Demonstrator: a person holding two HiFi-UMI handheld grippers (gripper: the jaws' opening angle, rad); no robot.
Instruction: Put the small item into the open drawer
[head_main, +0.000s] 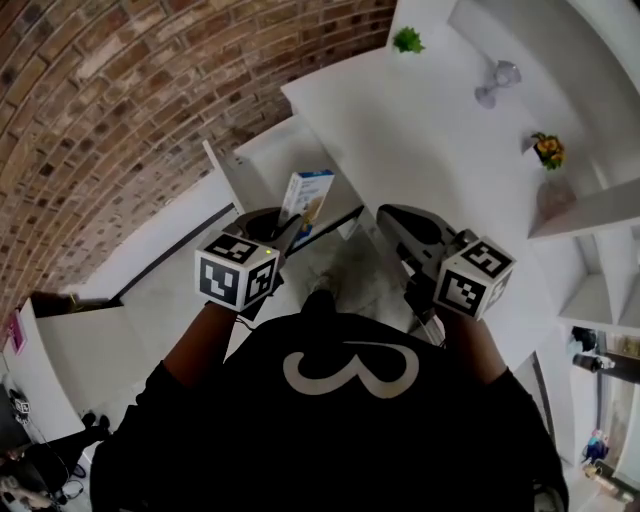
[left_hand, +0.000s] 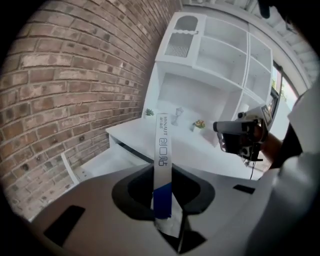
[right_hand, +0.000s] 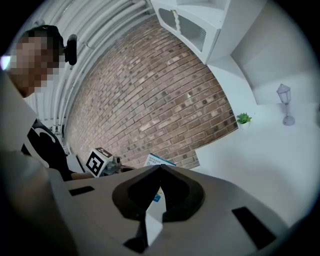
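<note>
Near the drawer (left_hand: 102, 161), left hand-held gripper (left_hand: 161, 172) pinches the box (left_hand: 162, 142).

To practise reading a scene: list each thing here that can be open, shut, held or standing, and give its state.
box, held upright, not yet in the drawer
drawer, pulled open
left gripper, shut on the box
right gripper, jaws together, nothing between them
small plant, standing upright on the white desk
</note>
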